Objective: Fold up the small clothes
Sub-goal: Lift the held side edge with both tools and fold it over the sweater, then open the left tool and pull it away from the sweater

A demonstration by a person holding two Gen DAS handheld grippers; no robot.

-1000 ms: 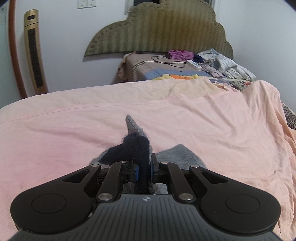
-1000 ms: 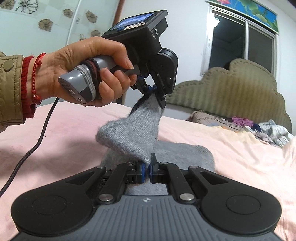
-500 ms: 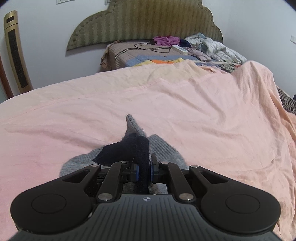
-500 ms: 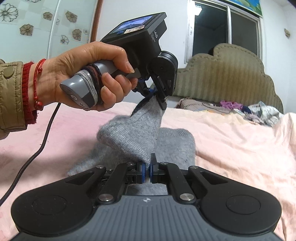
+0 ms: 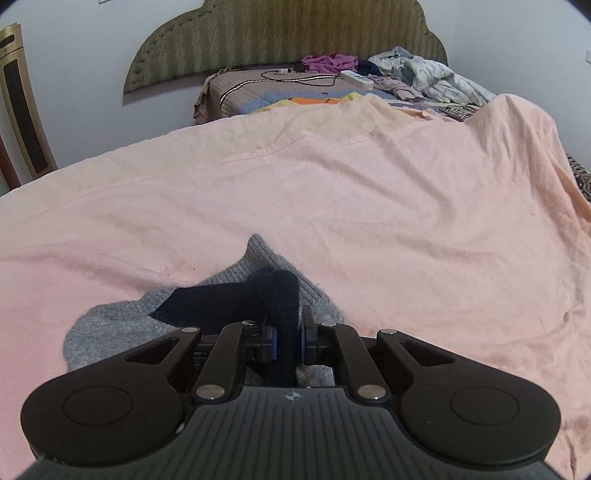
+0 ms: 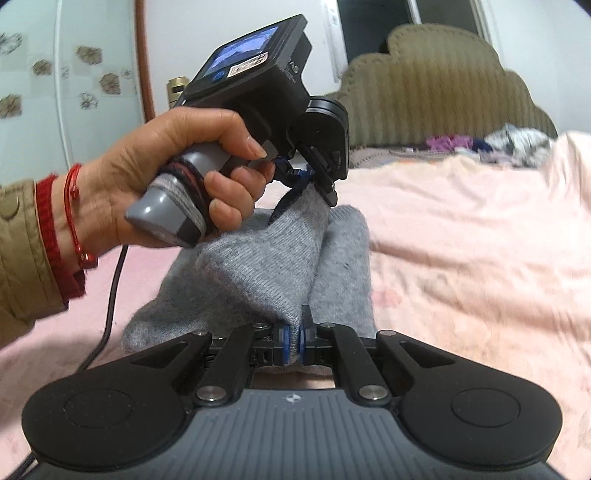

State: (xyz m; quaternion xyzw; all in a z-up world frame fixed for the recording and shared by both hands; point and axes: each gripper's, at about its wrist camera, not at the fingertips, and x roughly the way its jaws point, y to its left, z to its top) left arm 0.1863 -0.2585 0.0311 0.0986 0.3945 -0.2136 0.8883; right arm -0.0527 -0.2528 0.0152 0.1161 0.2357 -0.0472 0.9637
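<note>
- At the bottom centre of the left wrist view, the left gripper has its blue-padded jaws clamped on the dark navy part of a fuzzy grey knitted sock.
- From those jaws the grey sock spreads onto the wrinkled pink bedsheet, lower centre of the frame.
- Seen from the right wrist view, the right gripper pinches a grey fold of the same sock between nearly touching pads, low in the middle.
- Above it, centre-left, a bare hand with a red string bracelet grips the left tool's grey handle, whose tips bite the sock's upper end, lifting it off the sheet.
- Far back, upper right, loose clothes lie before an olive padded headboard.
</note>
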